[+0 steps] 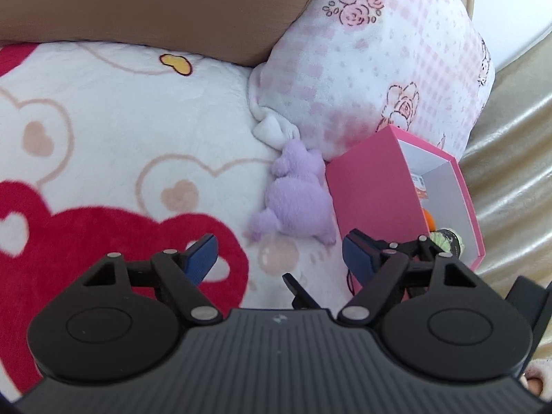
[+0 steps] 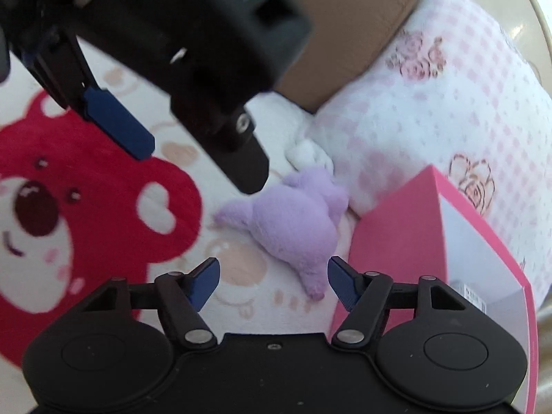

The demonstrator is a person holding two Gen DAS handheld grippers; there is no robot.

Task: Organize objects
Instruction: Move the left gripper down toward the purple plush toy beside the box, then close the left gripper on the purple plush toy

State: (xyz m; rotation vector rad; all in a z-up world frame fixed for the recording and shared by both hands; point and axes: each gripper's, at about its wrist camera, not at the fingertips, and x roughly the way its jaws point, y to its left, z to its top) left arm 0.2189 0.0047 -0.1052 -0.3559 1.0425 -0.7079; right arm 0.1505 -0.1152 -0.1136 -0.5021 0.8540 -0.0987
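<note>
A purple plush toy (image 1: 296, 193) lies on a white blanket with red bears (image 1: 120, 120), against the left wall of an open pink box (image 1: 372, 189). My left gripper (image 1: 280, 257) hangs just short of the toy, open, with nothing between its blue pads. In the right wrist view the purple plush toy (image 2: 293, 220) sits ahead of my right gripper (image 2: 274, 281), which is open. One plush limb reaches in between the jaws near the right pad, untouched. The left gripper (image 2: 196, 165) hovers over the blanket (image 2: 69, 207) at upper left. The pink box (image 2: 396, 234) is on the right.
A pink checked pillow (image 1: 362, 69) leans behind the toy and box. An orange item (image 1: 427, 217) and a round greenish item (image 1: 446, 239) lie inside the box. A brown cushion (image 1: 155, 3) runs along the back. Shiny gold fabric (image 1: 510, 172) lies to the right.
</note>
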